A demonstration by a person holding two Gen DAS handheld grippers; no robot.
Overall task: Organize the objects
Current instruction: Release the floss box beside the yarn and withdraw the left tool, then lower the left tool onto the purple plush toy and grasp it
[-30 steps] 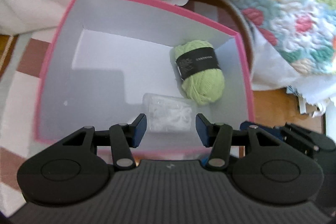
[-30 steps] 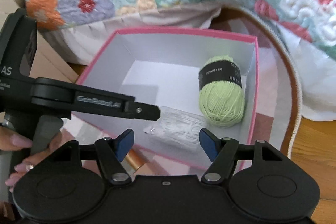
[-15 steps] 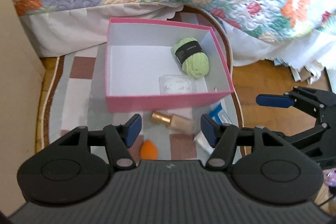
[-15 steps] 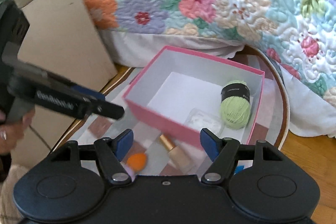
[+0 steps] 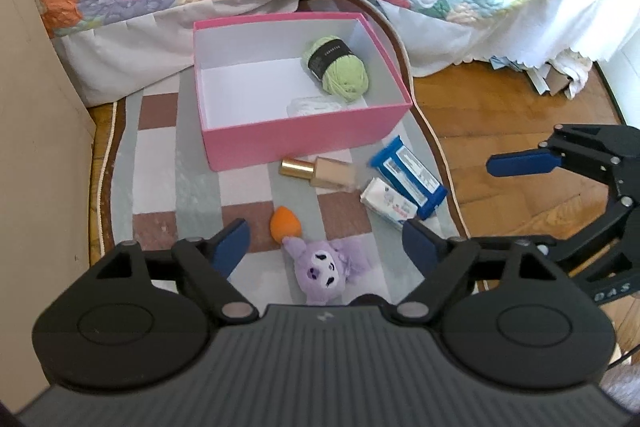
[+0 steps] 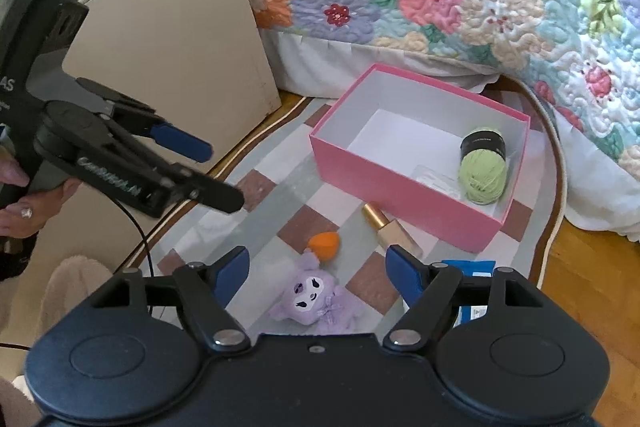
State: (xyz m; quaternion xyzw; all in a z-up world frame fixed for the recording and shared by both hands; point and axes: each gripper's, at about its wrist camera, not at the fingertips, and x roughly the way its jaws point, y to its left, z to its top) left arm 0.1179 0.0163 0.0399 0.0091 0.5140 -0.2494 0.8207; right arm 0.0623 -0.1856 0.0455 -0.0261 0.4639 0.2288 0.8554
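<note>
Between my spread, empty left tongs (image 5: 326, 241) and right tongs (image 6: 316, 265): fuzzy purple plush (image 5: 326, 269); beyond, rectangular pink box (image 5: 304, 139).

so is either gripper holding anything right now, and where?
Nothing held. Left gripper and right gripper are both open and empty, above the small purple plush toy on the rug.

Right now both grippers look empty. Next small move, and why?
Probably lower the left gripper onto the purple plush. Its jaws are open and the plush lies between them on the rug, outside the pink box, which so far holds the green yarn and a clear packet.
</note>
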